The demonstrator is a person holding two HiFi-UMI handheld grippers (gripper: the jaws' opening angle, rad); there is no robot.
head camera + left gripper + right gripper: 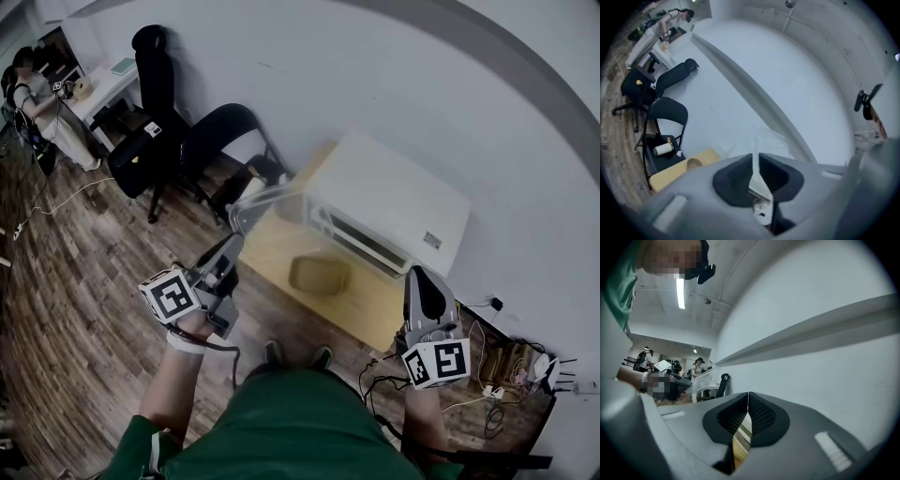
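Container (pixel 261 204) of clear plastic, just one, is held up at the far-left corner of the low wooden table (pixel 281 248), its thin rim pinched in our left gripper (pixel 234 244). Our right gripper (pixel 419 278), jaws together on nothing, hovers beside the one white appliance (pixel 394 202). One tan dish (pixel 319 275) lies on the table, and we judge the flimsy rim calls for a steady, level carry.

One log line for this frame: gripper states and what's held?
left gripper: shut on clear plastic container | right gripper: shut, empty | both near wooden table | tan dish beside white appliance
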